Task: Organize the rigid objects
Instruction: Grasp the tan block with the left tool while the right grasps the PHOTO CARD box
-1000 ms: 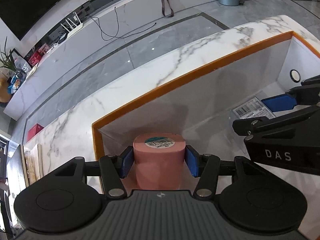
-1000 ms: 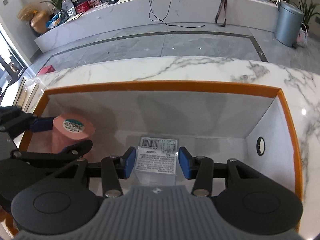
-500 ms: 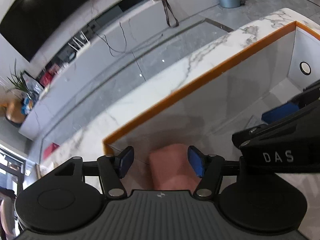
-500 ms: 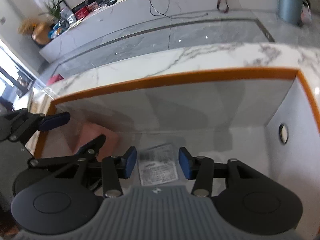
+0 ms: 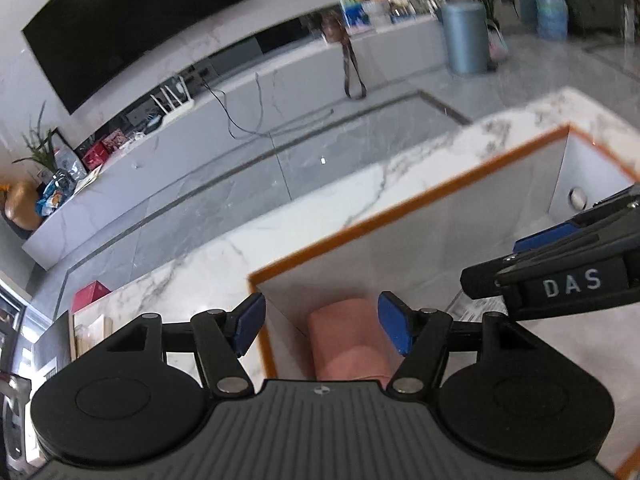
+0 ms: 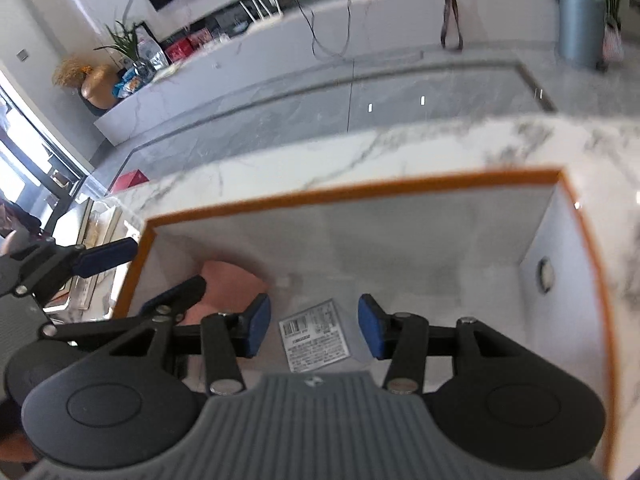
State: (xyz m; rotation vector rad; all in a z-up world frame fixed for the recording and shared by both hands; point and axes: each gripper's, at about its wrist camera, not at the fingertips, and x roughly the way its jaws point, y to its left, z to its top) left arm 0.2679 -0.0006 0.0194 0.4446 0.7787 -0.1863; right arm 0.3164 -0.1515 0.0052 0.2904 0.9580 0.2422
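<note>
Both grippers tilt downward over the bin (image 6: 352, 196), fingers opening, holding nothing

black grippers (image 5: 322, 328), blue pads (image 5: 394, 328)

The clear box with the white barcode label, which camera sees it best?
The right wrist view: the clear plastic box with the white barcode label lies whole inside the orange-rimmed white bin. The left wrist view shows only a sliver of its label.

Both the left claw (image 5: 322, 330) and right claw (image 6: 314, 330) are opening, angled downward, gripping nothing.
</note>
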